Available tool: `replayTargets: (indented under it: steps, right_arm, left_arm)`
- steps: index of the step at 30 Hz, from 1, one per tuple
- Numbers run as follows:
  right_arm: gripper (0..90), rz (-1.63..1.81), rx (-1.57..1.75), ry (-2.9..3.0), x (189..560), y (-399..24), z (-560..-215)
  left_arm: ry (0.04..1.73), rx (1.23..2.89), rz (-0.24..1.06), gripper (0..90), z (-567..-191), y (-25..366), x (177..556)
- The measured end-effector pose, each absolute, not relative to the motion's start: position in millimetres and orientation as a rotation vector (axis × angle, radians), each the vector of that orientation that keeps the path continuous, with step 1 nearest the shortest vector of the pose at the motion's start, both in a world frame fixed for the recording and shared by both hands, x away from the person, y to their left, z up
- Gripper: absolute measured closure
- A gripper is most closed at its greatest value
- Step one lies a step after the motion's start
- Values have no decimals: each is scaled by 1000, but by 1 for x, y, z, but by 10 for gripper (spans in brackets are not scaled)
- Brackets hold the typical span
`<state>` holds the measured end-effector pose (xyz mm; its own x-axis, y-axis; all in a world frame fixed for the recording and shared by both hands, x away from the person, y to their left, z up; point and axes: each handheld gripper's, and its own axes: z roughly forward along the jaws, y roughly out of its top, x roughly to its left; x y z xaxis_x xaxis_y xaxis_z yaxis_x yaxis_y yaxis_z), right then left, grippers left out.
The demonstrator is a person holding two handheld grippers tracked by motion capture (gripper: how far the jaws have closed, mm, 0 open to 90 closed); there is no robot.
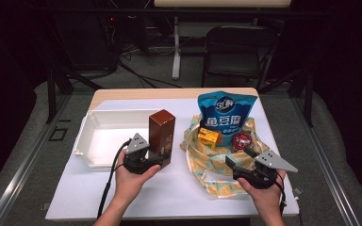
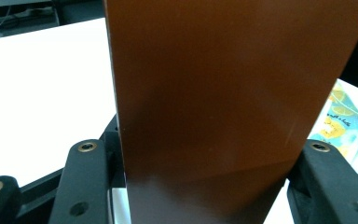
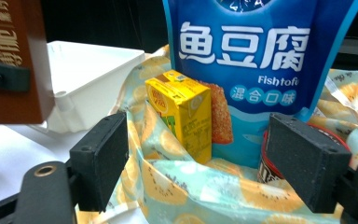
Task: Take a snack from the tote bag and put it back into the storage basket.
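We clamp the left gripper (image 1: 152,159) on a tall glossy brown cardboard box (image 1: 162,134), upright beside the white plastic tray (image 1: 90,141). Our right gripper (image 1: 243,165) gapes empty over the fruit-print cloth bag (image 1: 207,162), facing a yellow drink carton (image 3: 184,114) and blue snack pouch (image 3: 256,51). Held so low, the box could tip or slip against the tray wall

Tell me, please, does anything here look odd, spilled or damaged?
Nothing stands out. The brown box is upright in the left gripper; the blue bag and yellow carton sit in the patterned cloth, unspilled.
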<state>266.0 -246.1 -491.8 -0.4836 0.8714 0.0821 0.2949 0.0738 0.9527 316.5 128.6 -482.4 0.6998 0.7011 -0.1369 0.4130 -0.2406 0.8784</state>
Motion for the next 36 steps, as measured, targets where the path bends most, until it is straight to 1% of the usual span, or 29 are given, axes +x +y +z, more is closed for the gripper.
replayTargets:
  steps: [5,8,11,13,19,30,36]
  right_arm:
    - [216,1424,1151,1840,265,-249,-494]
    - [219,1446,1162,1833,266,-253,-496]
    - [217,1439,1161,1827,266,-254,-497]
    - [218,1437,1160,1827,267,-254,-497]
    - [226,1426,1160,1837,268,-252,-500]
    - [236,1416,1172,1837,269,-253,-501]
    - [239,1423,1175,1837,270,-252,-502]
  left_arm:
    - [884,1876,365,445,-481,140,314]
    - [911,1874,385,445,-480,154,313]
    - [922,1844,365,445,-478,166,311]
    - [931,1845,380,445,-476,172,310]
    - [958,1855,400,445,-474,183,311]
    - [1049,1927,380,444,-492,194,334]
    - [1121,1982,355,443,-503,199,352]
